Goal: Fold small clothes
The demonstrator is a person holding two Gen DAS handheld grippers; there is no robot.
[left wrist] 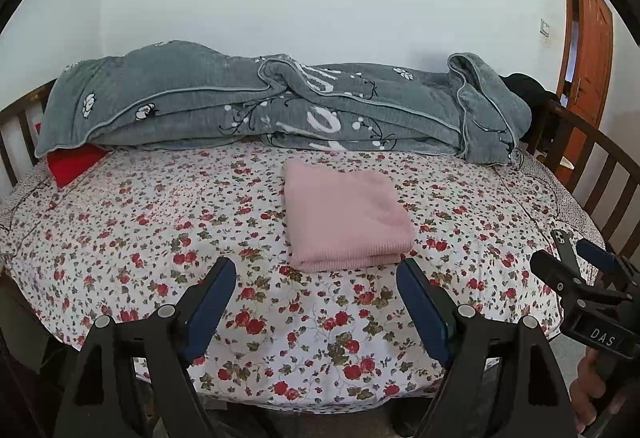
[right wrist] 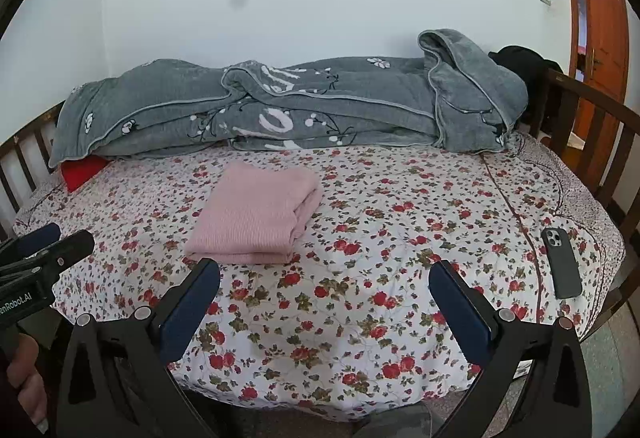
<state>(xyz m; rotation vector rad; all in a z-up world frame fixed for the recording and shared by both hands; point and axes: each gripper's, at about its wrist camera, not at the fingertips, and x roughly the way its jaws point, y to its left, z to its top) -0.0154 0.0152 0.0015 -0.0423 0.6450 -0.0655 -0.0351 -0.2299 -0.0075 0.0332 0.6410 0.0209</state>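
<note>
A pink knitted garment (left wrist: 346, 215) lies folded into a neat rectangle on the floral bedsheet (left wrist: 160, 230); it also shows in the right wrist view (right wrist: 256, 215). My left gripper (left wrist: 316, 274) is open and empty, held just short of the garment's near edge. My right gripper (right wrist: 324, 272) is open and empty, to the right of the garment over the sheet (right wrist: 400, 238). The right gripper shows at the right edge of the left wrist view (left wrist: 576, 258). The left gripper shows at the left edge of the right wrist view (right wrist: 56, 238).
A grey quilt (left wrist: 280, 105) is bunched along the wall side of the bed, with a red item (left wrist: 74, 163) under its left end. A dark phone (right wrist: 560, 264) lies on the sheet at the right. Wooden bed rails (right wrist: 592, 141) stand at both ends. A door (left wrist: 588, 65) is at the right.
</note>
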